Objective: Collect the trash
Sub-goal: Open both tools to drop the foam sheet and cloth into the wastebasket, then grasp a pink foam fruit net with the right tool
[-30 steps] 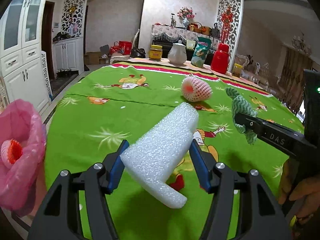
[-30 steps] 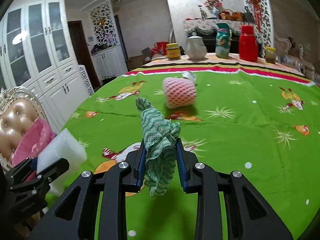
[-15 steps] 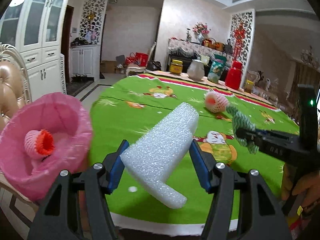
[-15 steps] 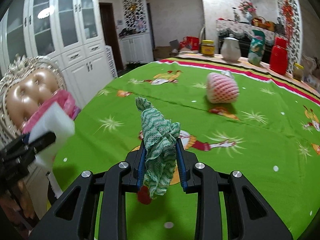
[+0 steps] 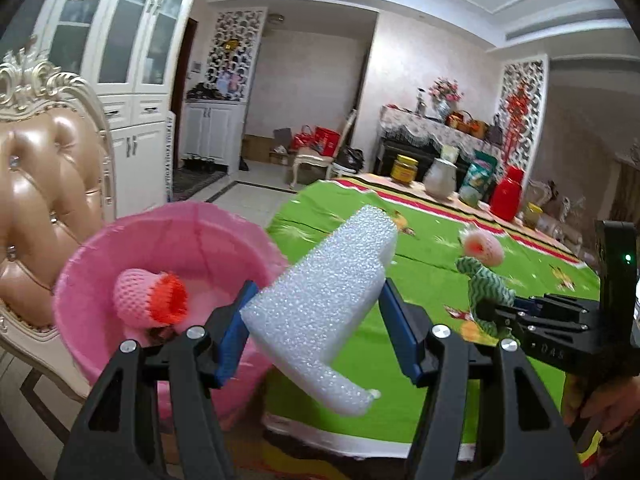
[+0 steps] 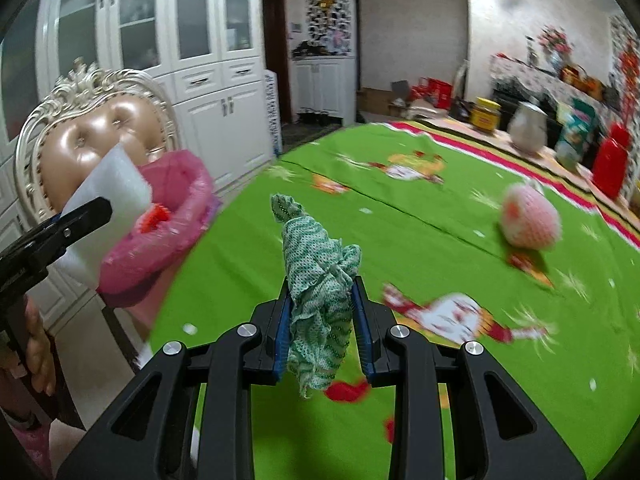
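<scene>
Both grippers swung toward pink-lined trash bin (image 5: pixel 120 248); left gripper (image 5: pixel 316 328) clamps white foam block (image 5: pixel 320 300), right gripper (image 6: pixel 322 328) pinches green mesh rag (image 6: pixel 318 280); drop imminent

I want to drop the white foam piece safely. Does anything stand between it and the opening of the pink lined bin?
Nothing visible does. The white L-shaped foam piece, held in the left gripper, sits just right of the pink bag-lined bin. The bin's opening is uncovered; only a pink foam fruit net lies inside.
</scene>
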Demonstrator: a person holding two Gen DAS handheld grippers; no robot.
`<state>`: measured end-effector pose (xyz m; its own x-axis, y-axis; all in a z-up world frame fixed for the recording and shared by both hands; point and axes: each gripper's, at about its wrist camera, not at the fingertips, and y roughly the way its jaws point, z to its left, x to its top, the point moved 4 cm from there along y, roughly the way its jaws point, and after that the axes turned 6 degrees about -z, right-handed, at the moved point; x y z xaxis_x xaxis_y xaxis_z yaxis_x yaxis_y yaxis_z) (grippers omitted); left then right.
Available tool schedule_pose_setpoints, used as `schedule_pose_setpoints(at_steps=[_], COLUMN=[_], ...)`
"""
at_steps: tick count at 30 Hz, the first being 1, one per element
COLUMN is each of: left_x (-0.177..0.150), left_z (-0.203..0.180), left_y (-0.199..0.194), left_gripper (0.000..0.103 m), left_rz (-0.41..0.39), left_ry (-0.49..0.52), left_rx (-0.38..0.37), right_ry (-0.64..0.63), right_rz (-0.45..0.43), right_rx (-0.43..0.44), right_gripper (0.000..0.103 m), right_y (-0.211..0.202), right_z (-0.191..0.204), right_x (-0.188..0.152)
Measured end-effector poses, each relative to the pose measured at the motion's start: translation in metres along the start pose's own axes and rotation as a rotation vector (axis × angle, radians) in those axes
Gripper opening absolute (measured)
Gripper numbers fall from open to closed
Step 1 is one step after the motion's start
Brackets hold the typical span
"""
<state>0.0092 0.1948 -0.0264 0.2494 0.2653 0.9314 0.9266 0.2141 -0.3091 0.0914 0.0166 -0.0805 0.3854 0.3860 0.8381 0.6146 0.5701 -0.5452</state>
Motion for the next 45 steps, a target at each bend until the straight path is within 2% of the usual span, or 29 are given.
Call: schedule_pose_setpoints(at_steps=[7, 15, 21, 29, 31, 33, 34, 40, 42, 45], left_x=[0.009, 0.015, 0.012, 0.002, 0.001, 0.0, 0.0, -0.001, 0.0, 0.001], left_z=[0.058, 0.109, 0.139, 0.16, 0.163, 0.166, 0.168, 0.171, 0.165, 0.151], left_y=[-0.002, 0.007, 0.025, 0.042, 0.043, 0.041, 0.039, 0.032, 0.03, 0.025], left_gripper=[0.06, 0.06, 0.061, 0.062, 0.071, 0.083, 0.088, 0.098, 0.098, 0.098], left_rz=[-0.004, 0.016, 0.071, 0.119, 0.125, 0.116, 0.109, 0.111, 0.111, 0.099], left_ry=[-0.076, -0.073, -0.051, -0.05, -0.051, -0.055, -0.057, -0.052, -0.03, 0.012], left_rx=[0.069, 0.161, 0.235, 0.281, 0.305, 0.333, 0.345, 0.395, 0.417, 0.447], right_ry=[-0.112, -0.139, -0.139, -0.164, -0.18, -0.189, -0.184, -0.149, -0.144, -0.124], right_rz=[-0.032, -0.047, -0.019, 0.005, 0.012, 0.004, -0.001, -0.023, -0.037, -0.057], right_rx=[0.064, 0.141, 0.213, 0.251, 0.261, 0.26, 0.265, 0.256, 0.234, 0.169], right_gripper=[0.028, 0.029, 0.031, 0.032, 0.038, 0.064, 0.067, 0.067, 0.073, 0.077], right_y=[0.021, 0.05, 0.076, 0.098, 0.102, 0.102, 0.101, 0.088, 0.079, 0.063], right_z=[0.057, 0.108, 0.141, 0.163, 0.166, 0.166, 0.166, 0.146, 0.132, 0.099], right_x=[0.036, 0.066, 0.075, 0.073, 0.071, 0.07, 0.07, 0.071, 0.07, 0.066])
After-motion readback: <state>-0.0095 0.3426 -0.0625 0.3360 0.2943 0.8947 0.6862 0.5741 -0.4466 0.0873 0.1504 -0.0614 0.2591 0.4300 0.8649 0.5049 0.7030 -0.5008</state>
